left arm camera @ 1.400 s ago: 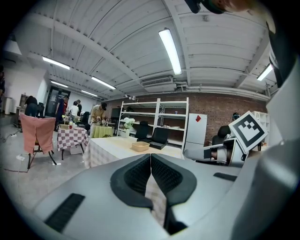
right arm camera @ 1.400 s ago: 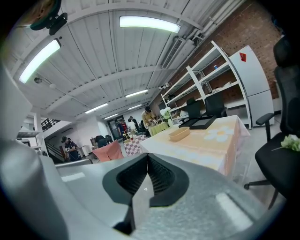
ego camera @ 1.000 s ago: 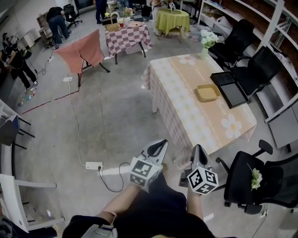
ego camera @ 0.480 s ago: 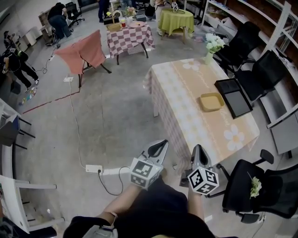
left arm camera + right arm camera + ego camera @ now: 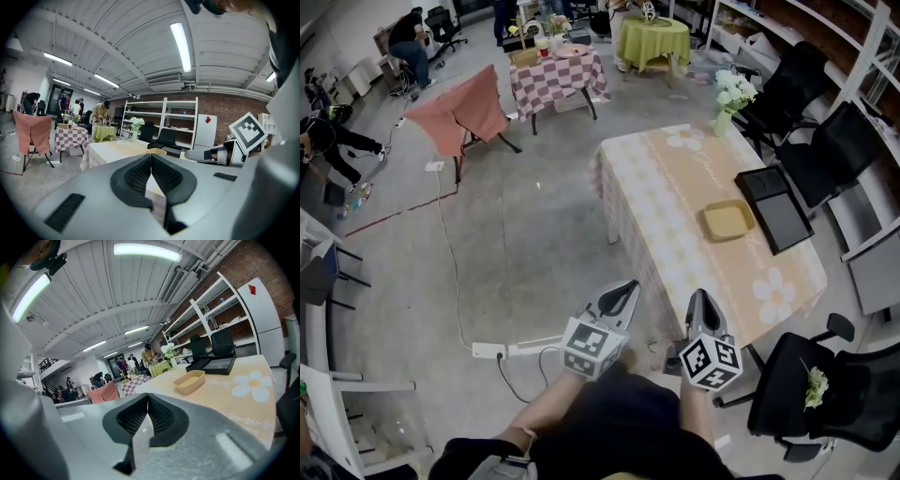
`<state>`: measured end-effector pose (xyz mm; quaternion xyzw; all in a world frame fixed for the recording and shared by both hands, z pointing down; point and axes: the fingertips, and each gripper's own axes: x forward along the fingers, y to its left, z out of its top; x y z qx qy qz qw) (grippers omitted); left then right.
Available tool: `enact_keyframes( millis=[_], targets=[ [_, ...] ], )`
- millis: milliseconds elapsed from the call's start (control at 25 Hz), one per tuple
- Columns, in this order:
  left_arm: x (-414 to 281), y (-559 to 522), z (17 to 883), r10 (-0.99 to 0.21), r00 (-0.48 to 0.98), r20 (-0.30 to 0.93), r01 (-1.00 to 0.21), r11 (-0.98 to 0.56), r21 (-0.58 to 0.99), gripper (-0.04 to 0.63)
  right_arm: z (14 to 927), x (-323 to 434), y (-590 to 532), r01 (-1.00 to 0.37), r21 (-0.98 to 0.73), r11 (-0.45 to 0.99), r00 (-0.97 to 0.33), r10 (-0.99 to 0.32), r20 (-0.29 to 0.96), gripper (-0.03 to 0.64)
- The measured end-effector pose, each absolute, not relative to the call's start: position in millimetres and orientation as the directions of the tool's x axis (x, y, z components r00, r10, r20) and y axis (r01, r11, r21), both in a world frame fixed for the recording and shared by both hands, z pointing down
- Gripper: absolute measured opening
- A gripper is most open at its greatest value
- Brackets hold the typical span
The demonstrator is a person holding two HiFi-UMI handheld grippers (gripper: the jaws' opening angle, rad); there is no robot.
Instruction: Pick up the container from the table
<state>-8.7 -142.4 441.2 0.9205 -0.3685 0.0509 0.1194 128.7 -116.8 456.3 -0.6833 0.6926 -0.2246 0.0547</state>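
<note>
Honestly, my left gripper (image 5: 622, 292) and right gripper (image 5: 700, 302) are both closed and empty, short of the table (image 5: 670, 192) — the tan container (image 5: 728, 220) lies just beside a black tray (image 5: 780, 211), so arriving shut would shove it.

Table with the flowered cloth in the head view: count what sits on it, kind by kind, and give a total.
Shallow tan rectangular container: 1
Flat black rectangular tray: 1
Vase of white flowers: 1
Total on the flowered-cloth table: 3
</note>
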Motion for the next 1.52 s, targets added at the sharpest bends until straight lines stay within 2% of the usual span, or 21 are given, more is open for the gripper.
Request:
enact_keyframes(
  millis=[760,1520],
  targets=[
    [26,-179,470,-0.618,0.753,0.226,-0.657,-0.726,0.204,0.011,484,153,-148,-0.910,-0.407,-0.080,-0.037,-0.961,0.272,0.005],
    [52,-188,459,-0.577,0.788,0.216,-0.613,-0.767,0.189,0.011,475,176,-150,-0.897,-0.424,-0.129,0.020,-0.968,0.251,0.005]
  ],
)
